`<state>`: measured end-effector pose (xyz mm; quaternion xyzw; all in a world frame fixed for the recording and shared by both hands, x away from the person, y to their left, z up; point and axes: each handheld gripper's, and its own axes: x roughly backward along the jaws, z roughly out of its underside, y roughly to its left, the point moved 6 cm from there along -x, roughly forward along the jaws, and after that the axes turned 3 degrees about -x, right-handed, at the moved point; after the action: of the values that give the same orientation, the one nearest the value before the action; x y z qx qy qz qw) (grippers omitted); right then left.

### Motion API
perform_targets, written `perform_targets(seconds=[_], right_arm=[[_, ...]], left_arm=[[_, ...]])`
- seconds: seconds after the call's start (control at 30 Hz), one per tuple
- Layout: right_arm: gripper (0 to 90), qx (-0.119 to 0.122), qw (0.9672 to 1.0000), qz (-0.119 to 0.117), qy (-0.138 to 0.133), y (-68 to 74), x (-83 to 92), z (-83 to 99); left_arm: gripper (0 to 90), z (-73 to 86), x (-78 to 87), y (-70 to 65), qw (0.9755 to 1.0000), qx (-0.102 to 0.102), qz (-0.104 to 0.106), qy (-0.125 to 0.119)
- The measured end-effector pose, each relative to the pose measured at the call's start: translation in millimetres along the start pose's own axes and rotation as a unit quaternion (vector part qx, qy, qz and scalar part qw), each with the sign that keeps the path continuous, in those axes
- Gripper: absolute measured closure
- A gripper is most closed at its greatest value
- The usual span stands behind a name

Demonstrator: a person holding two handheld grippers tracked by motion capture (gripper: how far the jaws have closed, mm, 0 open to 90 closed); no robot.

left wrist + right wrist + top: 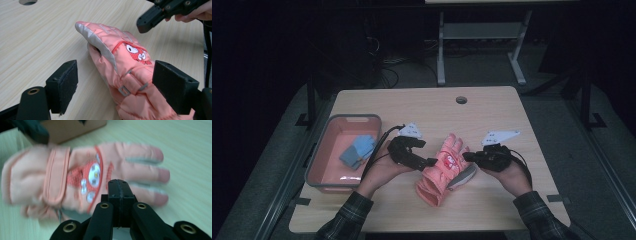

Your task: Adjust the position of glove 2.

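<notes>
On top of the wooden table (492,107) things run from big to small like this: a grey-rimmed pink bin (319,157) sits at the left edge with a blue glove (358,151) already lying inside it, so my guess is that half of the sorting is done. Next is the pink glove (444,167), a puffy winter one with a little cartoon patch, lying flat on the table in the middle, between both hands and just to the right of the bin. It's not in the bin yet, so that's the part left to do, as far as I can judge. Now the tools: the left gripper (115,85) has its jaws spread wide on either side of the cuff end of the pink glove, not pinching anything so far, looks like it's lining up a grab. The right gripper (119,191) has its jaws pressed together with nothing between them, and it hovers right beside the finger side of the pink glove. So I'd call it about halfway: one glove stowed, the other needs to be gripped, lifted and dropped in next to the blue one.
</notes>
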<state>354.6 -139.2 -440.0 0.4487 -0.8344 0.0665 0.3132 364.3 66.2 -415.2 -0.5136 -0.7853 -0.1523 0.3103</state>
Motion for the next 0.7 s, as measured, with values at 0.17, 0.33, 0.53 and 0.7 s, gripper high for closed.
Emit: perform_targets(seconds=[0.17, 0.33, 0.53, 0.7], right_arm=[[90.0, 0.002, 1.0, -0.003, -0.001, 1.5, -16.0, -11.4], [90.0, 0.002, 0.9999, -0.001, 0.014, 1.5, -29.5, -7.3], [90.0, 0.003, 0.9991, 0.0, 0.043, 2.2, -41.1, 3.9], [90.0, 0.005, 0.9986, -0.003, 0.053, 2.6, -44.9, 8.1]], left_arm=[[18.6, 1.0, -8.5, 4.7, 1.0, -0.001, 0.004, 0.006], [18.2, 1.4, -14.4, 6.0, 0.9999, 0.002, 0.008, 0.008], [17.4, 3.0, -26.3, 7.3, 0.9997, 0.001, 0.013, 0.019], [16.4, 8.6, -37.8, 7.0, 0.999, 0.01, 0.029, 0.034]])
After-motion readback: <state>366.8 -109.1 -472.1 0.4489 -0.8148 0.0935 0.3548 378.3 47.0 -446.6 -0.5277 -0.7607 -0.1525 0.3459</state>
